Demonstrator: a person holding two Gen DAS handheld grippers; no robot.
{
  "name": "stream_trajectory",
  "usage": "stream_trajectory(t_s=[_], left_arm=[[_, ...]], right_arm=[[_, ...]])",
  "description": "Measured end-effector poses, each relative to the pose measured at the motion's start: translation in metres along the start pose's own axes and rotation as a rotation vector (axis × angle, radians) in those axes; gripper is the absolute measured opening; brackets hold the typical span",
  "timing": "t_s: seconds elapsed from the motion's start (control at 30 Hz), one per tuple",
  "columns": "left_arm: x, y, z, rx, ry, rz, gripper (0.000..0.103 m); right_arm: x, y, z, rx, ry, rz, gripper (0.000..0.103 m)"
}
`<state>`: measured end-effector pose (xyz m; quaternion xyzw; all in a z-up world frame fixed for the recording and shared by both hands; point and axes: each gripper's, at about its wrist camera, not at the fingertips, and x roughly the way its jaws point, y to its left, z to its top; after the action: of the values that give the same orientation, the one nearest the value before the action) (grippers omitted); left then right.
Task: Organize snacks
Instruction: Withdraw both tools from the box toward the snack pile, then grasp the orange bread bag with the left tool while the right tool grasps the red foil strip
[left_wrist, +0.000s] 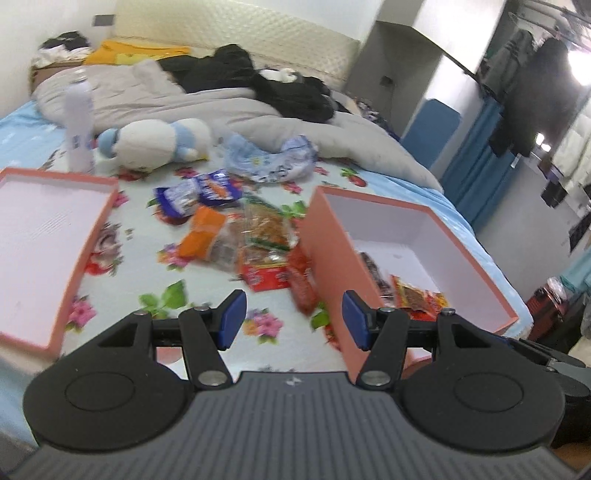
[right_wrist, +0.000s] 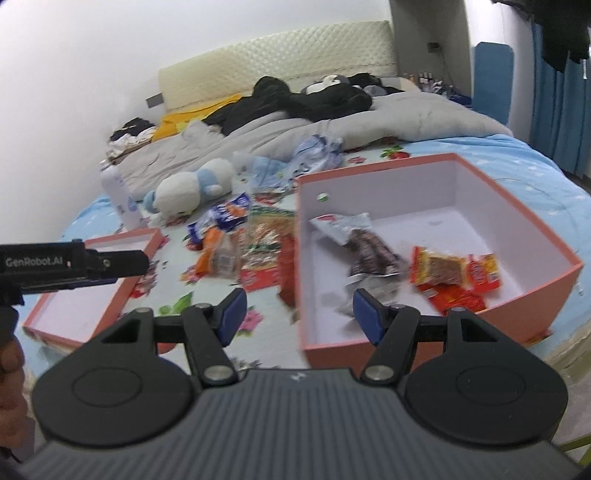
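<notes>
Now, left gripper (left_wrist: 293, 319): jaws spread wide, nothing between the blue pads, hovering above the floral bedsheet (left_wrist: 207, 332).
Right gripper (right_wrist: 297, 315): jaws likewise apart and empty, straddling the near left wall of the deep pink box (right_wrist: 436, 162).
Deep pink box: at 1 o'clock from the right gripper; inside lie a dark-wrapped snack (right_wrist: 369, 251) and red-and-yellow packets (right_wrist: 454, 275), just beside each other.
Snack pile (left_wrist: 240, 229): at 12 o'clock from the left gripper, loose between the two boxes; orange, blue and red wrappers overlap.
Shallow pink lid (left_wrist: 44, 240): at 10 o'clock.
Plush toy (left_wrist: 155, 142) and white bottle (left_wrist: 78, 122): beyond the pile, 11 o'clock.
</notes>
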<state>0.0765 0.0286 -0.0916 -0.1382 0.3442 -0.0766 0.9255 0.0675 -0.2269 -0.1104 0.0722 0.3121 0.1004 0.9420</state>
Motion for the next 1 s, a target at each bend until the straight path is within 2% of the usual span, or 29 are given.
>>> stream_trajectory(t_s=[0.27, 0.43, 0.53, 0.63, 0.7, 0.77, 0.8, 0.87, 1.0], left_arm=[[-0.013, 0.046, -0.035, -0.121, 0.005, 0.047, 0.063], [-0.004, 0.068, -0.041, -0.156, 0.018, 0.063, 0.064], [0.01, 0.077, -0.035, -0.148, 0.02, 0.067, 0.068], [0.031, 0.087, -0.024, -0.155, 0.044, 0.068, 0.07], [0.047, 0.097, -0.015, -0.177, 0.073, 0.041, 0.071], [0.064, 0.1, -0.006, -0.145, 0.088, 0.046, 0.072], [0.071, 0.1, -0.002, -0.124, 0.094, 0.055, 0.077], [0.088, 0.101, 0.007, -0.097, 0.107, 0.069, 0.079], [0.122, 0.105, 0.027, -0.061, 0.112, 0.014, 0.079]], right_arm=[[0.012, 0.052, -0.013, -0.102, 0.034, 0.064, 0.066], [0.028, 0.073, -0.019, -0.193, 0.064, 0.045, 0.065], [0.041, 0.082, -0.019, -0.233, 0.059, 0.012, 0.064], [0.059, 0.092, -0.017, -0.278, 0.045, -0.037, 0.056], [0.072, 0.097, -0.015, -0.301, 0.035, -0.066, 0.05], [0.085, 0.101, -0.013, -0.327, 0.032, -0.083, 0.045], [0.091, 0.101, -0.012, -0.34, 0.026, -0.095, 0.044], [0.106, 0.103, -0.012, -0.369, 0.023, -0.131, 0.044], [0.138, 0.101, -0.009, -0.377, 0.046, -0.156, 0.038]])
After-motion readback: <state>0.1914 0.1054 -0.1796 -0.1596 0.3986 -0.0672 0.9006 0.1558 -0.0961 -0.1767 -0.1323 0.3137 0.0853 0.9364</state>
